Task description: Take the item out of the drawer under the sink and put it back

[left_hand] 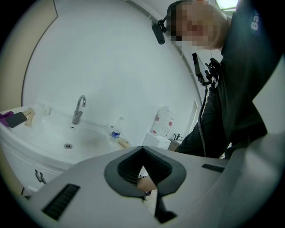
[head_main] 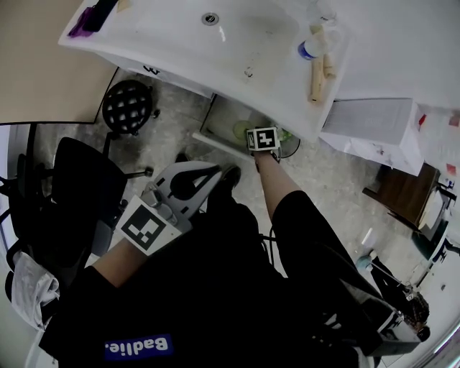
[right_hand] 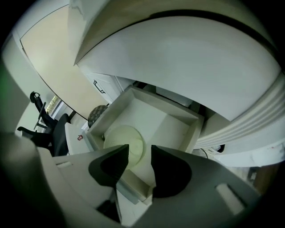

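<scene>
Under the white sink (head_main: 215,43) the drawer (head_main: 215,141) stands pulled out. A pale green round dish (head_main: 241,129) lies flat inside it. My right gripper (head_main: 262,136) hovers over the drawer's front. In the right gripper view the white drawer (right_hand: 164,100) fills the middle, and the dish (right_hand: 120,140) lies at its near left. That right gripper (right_hand: 139,156) is open just above the dish's edge, with nothing between its fingers. My left gripper (head_main: 212,172) is held back near my lap, shut and empty. In its own view the left gripper (left_hand: 142,151) points up at the sink.
A black office chair (head_main: 79,187) and a round black mesh stool (head_main: 129,106) stand left of the drawer. A white box (head_main: 374,129) sits right of the sink, with a brown table (head_main: 402,194) beyond. A water bottle (head_main: 310,49) and a purple item (head_main: 90,18) rest on the sink top.
</scene>
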`<state>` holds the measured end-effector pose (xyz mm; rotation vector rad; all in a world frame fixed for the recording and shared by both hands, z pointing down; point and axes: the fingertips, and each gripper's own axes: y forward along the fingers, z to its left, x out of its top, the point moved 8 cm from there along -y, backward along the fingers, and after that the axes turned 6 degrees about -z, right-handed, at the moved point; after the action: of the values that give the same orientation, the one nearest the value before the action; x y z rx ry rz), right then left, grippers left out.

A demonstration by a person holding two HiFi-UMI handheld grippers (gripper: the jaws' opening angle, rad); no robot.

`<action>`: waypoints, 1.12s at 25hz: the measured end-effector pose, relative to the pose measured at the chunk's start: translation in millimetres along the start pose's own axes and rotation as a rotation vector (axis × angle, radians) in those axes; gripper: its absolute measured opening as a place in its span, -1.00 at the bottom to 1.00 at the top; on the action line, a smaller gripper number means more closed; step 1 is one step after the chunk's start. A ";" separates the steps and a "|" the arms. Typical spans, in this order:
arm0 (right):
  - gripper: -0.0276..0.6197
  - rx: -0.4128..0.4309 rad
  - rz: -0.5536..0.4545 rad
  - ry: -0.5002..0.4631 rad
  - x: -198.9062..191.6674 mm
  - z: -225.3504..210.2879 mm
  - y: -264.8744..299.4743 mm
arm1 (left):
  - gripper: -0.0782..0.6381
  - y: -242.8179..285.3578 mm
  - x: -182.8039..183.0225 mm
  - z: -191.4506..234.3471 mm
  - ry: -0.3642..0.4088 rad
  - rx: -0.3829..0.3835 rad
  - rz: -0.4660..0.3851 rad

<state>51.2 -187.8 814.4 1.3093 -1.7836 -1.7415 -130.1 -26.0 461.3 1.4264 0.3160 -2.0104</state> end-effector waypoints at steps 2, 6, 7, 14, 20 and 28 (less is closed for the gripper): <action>-0.45 -0.006 0.015 -0.010 -2.1 -0.2 5.0 | -0.81 -2.6 -2.0 -1.4 0.001 0.005 0.010; -0.63 -0.017 0.025 -0.017 -4.0 -0.4 12.3 | -0.80 -9.8 -4.7 -1.7 0.002 0.029 0.028; -0.68 -0.020 0.024 -0.019 -4.6 0.2 12.9 | -0.80 -11.9 -5.3 -2.5 0.003 0.033 0.033; -0.82 -0.029 -0.005 -0.004 -2.4 1.4 -1.0 | -0.80 -17.9 -5.5 -6.9 0.009 0.040 0.035; -0.84 -0.032 -0.075 0.073 -0.4 1.1 -37.9 | -0.80 -18.4 3.9 -13.6 0.019 0.023 0.013; -0.84 0.014 -0.189 0.201 -0.6 17.8 -103.5 | -0.80 -18.4 20.9 -24.9 0.047 -0.006 -0.026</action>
<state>76.9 -159.2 716.7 1.6421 -1.6085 -1.6251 -127.0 -6.2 429.8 1.4745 0.3622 -1.9972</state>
